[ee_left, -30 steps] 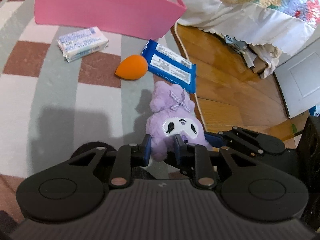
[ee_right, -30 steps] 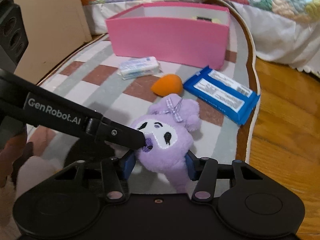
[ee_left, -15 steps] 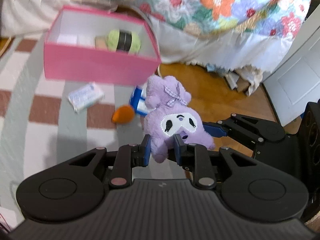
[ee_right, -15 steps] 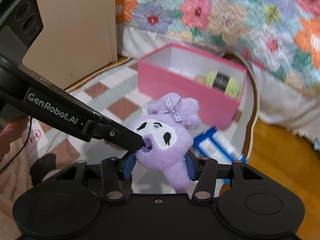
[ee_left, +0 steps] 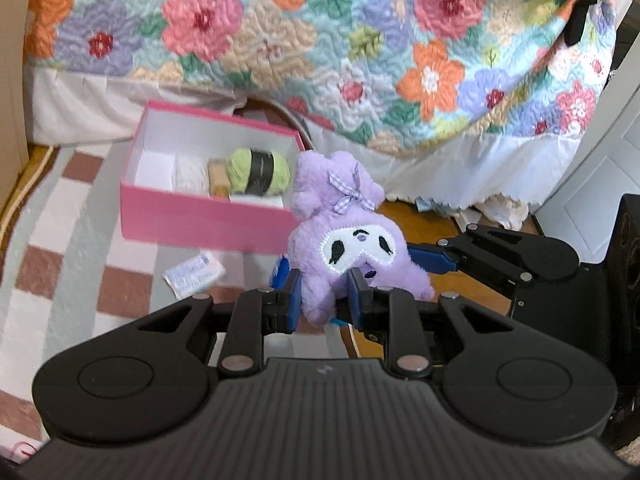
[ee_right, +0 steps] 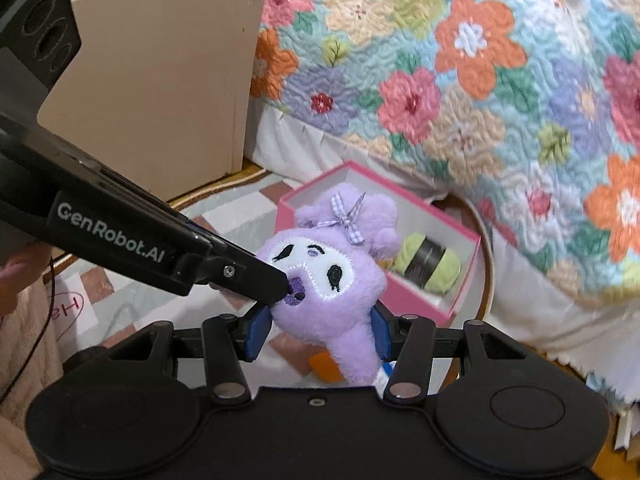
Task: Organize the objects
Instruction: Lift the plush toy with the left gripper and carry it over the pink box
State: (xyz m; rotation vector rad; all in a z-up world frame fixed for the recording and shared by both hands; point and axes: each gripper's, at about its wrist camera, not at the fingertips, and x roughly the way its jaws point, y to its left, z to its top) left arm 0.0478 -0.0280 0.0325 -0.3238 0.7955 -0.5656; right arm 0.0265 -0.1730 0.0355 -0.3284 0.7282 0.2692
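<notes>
Above the rug (ee_left: 60,240), both grippers' jaws clamp the purple plush (ee_left: 344,236), left gripper (ee_left: 325,300) and right gripper (ee_right: 318,332). Pink box (ee_left: 200,220) part-filled; the packet (ee_left: 194,276) is not yet boxed.

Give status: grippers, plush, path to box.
Left gripper and right gripper both shut on purple plush. Plush held in the air, short of pink box. Nothing between plush and box.

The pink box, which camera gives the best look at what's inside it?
The left wrist view. There the pink box sits open and clear of the purple plush toy, showing the green yarn ball and white items beside it. In the right wrist view the toy covers much of the box; only the yarn shows.
</notes>
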